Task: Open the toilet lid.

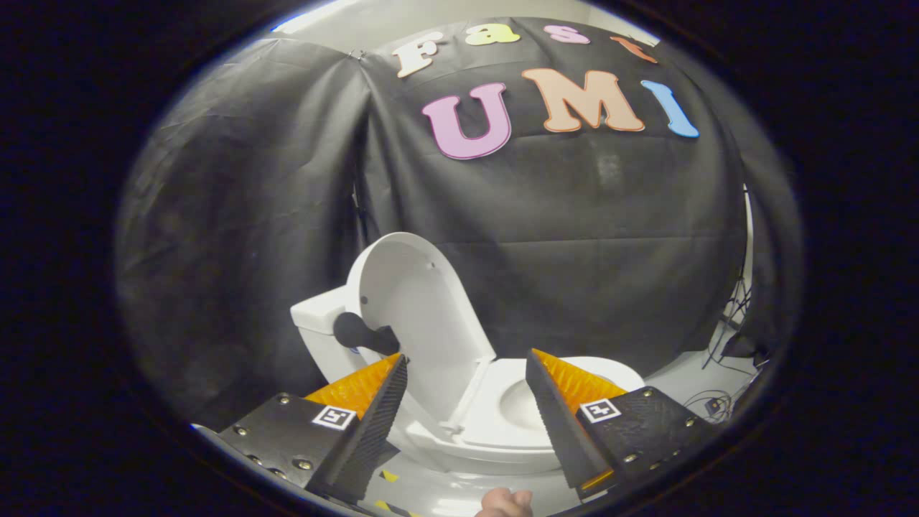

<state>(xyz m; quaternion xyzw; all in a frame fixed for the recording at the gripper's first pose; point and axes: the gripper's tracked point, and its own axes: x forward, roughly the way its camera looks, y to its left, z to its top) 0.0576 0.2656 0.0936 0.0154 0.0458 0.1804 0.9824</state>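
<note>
The claw (467, 373) sits at the bottom of the frame with its two fingers spread wide apart and nothing held between them; each finger has a black ribbed inner face, an orange wedge behind it and a black plate carrying a small square marker. In the gap between the fingers and just beyond them, in the lower centre of the frame, stands a white toilet (495, 431). The toilet lid (420, 316) is already raised: it stands nearly upright, left of centre, its pale inner face turned toward the camera and its top edge leaning back against the white tank (319, 316) behind it. The left finger's tip (391, 380) lies in front of the lid's lower edge; whether it touches the lid I cannot tell. A dark rounded flush handle (359, 334) sticks out from the tank's side, just above that fingertip. The seat (502, 377) lies down flat on the bowl (520, 406), whose opening shows just left of the right finger (553, 409). Black cloth (574, 237) hangs behind the toilet across the middle and upper frame. On the pale floor (689, 384) at the lower right, dark cables (725, 323) trail along the cloth's foot. At the very bottom centre, part of a person's hand (506, 502) shows below the fingers.
</note>
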